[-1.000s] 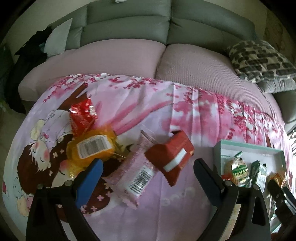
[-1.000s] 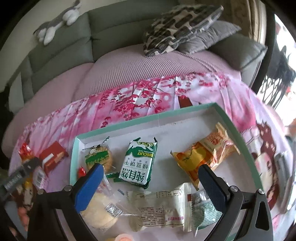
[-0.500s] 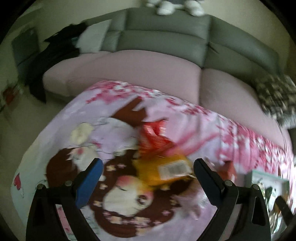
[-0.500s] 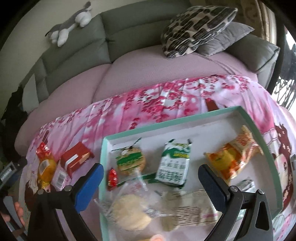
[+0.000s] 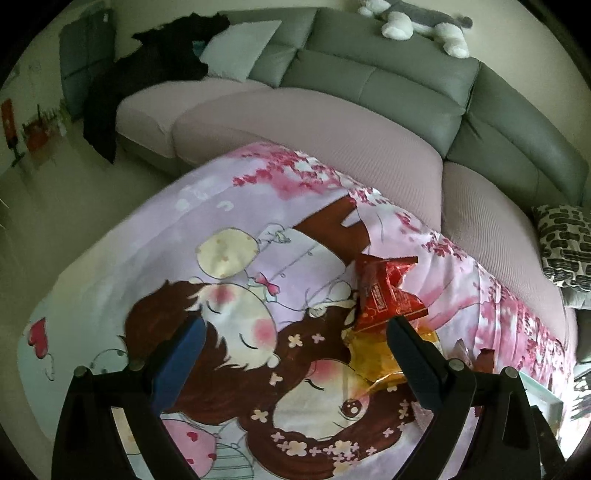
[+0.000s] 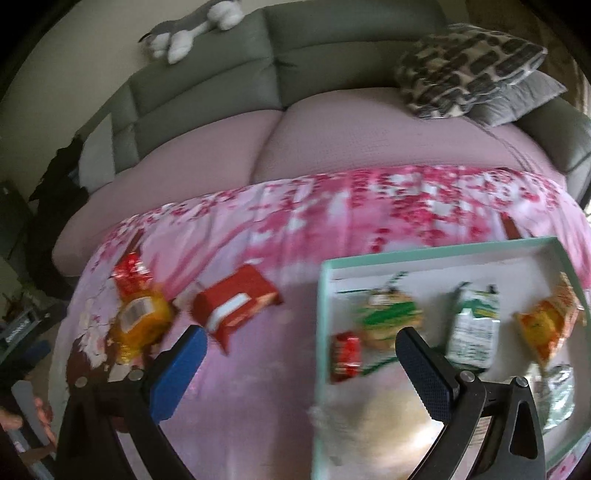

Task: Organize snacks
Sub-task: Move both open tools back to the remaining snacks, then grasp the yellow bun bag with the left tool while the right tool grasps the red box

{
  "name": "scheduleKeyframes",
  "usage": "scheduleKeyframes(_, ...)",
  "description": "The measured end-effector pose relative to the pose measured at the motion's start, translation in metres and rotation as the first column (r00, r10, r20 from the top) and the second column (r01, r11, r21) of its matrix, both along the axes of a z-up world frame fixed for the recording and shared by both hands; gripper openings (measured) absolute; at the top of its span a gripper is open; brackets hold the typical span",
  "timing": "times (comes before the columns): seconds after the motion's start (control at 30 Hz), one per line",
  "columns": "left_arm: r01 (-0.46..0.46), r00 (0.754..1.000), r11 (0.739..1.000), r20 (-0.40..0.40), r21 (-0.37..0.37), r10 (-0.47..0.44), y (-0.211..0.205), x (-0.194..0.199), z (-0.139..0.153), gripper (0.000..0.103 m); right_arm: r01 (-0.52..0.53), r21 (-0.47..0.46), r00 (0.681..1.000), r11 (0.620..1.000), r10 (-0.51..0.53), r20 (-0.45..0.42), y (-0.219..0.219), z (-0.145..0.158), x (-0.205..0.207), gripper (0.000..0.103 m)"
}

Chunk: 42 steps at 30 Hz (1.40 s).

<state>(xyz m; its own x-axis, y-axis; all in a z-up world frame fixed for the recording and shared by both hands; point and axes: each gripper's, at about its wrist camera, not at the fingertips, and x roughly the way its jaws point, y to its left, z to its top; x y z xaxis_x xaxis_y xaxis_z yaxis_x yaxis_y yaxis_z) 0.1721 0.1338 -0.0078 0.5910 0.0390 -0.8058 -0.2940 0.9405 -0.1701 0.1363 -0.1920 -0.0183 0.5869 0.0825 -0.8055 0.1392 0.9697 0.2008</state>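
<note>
Both claws are wide open and hold nothing. The left gripper hangs over the pink cloth, with the red snack bag at its 1 o'clock. The right gripper has the green tray of snacks at 3 o'clock and the red box at 11 o'clock.

A curved grey leather sofa with dusty-pink seat cushions fills the background. A grey-and-white plush toy lies along its backrest. A pale grey square pillow leans beside a heap of black clothing. A black-and-cream patterned cushion rests on a plain grey pillow.
</note>
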Motion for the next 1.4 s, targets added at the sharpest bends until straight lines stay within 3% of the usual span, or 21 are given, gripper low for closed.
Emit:
scheduleKeyframes(0.33, 0.117, 0.991, 0.98, -0.041, -0.159, -0.125, -0.029, 0.024, -0.024, 0.098, 0.009, 0.116, 0.999, 0.993, -0.003, -0.049, 0.024, -0.014, 0.033, 0.103)
scheduleKeyframes(0.43, 0.139, 0.987, 0.969, -0.05, -0.205, -0.153, -0.037, 0.03, -0.032, 0.098, 0.042, 0.167, 0.996, 0.985, -0.028, -0.083, 0.02, -0.021, 0.045, 0.096)
scheduleKeyframes(0.57, 0.155, 0.983, 0.967, -0.065, -0.204, -0.171, -0.044, 0.036, -0.038, 0.098, 0.068, 0.183, 0.991, 0.981, -0.045, -0.129, 0.018, -0.03, 0.06, 0.094)
scheduleKeyframes(0.63, 0.163, 0.981, 0.962, -0.07, -0.218, -0.182, -0.047, 0.038, -0.041, 0.098, 0.075, 0.191, 0.988, 0.979, -0.047, -0.146, 0.018, -0.034, 0.065, 0.084)
scheduleKeyframes(0.77, 0.19, 0.974, 0.956, -0.078, -0.225, -0.212, -0.058, 0.041, -0.048, 0.098, 0.087, 0.199, 0.983, 0.976, -0.052, -0.176, 0.02, -0.043, 0.075, 0.083)
scheduleKeyframes(0.83, 0.207, 0.969, 0.954, -0.085, -0.218, -0.23, -0.065, 0.043, -0.051, 0.098, 0.087, 0.202, 0.981, 0.975, -0.049, -0.186, 0.021, -0.046, 0.078, 0.077)
scheduleKeyframes(1.07, 0.227, 0.96, 0.953, -0.12, -0.201, -0.254, -0.081, 0.046, -0.063, 0.098, 0.101, 0.196, 0.974, 0.975, -0.057, -0.218, 0.024, -0.061, 0.083, 0.073)
scheduleKeyframes(1.27, 0.198, 0.96, 0.955, -0.154, -0.22, -0.234, -0.079, 0.048, -0.074, 0.098, 0.112, 0.176, 0.974, 0.978, -0.073, -0.213, 0.02, -0.061, 0.079, 0.056)
scheduleKeyframes(1.4, 0.188, 0.962, 0.955, -0.154, -0.23, -0.227, -0.077, 0.047, -0.074, 0.089, 0.111, 0.181, 0.976, 0.977, -0.073, -0.205, 0.018, -0.06, 0.073, 0.053)
